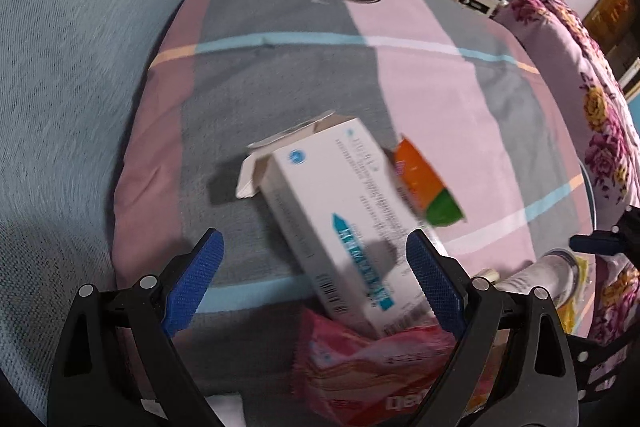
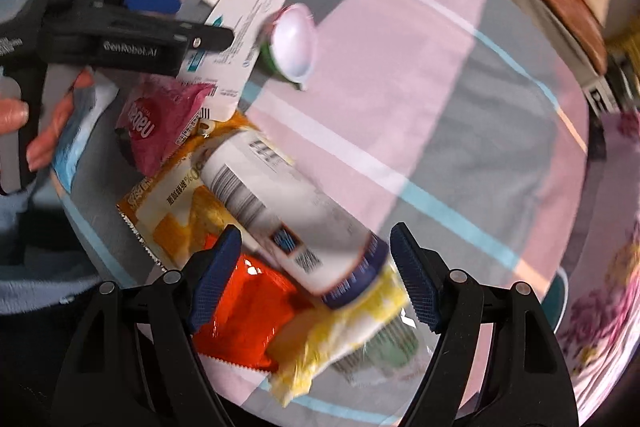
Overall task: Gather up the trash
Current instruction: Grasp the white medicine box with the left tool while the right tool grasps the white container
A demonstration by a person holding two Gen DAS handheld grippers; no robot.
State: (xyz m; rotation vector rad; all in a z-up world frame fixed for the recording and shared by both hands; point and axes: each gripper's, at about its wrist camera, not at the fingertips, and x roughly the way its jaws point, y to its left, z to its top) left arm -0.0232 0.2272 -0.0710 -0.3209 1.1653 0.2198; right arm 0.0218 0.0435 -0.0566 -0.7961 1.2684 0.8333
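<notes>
Both grippers (image 1: 314,263) (image 2: 316,259) point down (jaws apart) over trash.

Black hand-held gripper (image 1: 314,265), blue pads (image 1: 434,283)

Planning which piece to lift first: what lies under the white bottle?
The white bottle lies across a yellow snack bag, an orange wrapper and a crumpled yellow wrapper. Whatever is beneath those is hidden.

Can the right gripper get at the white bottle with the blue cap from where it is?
Probably yes. The right gripper is open above the white bottle, whose capped end lies between the fingers with nothing on top. It rests on wrappers, so one may get pinched too.
</notes>
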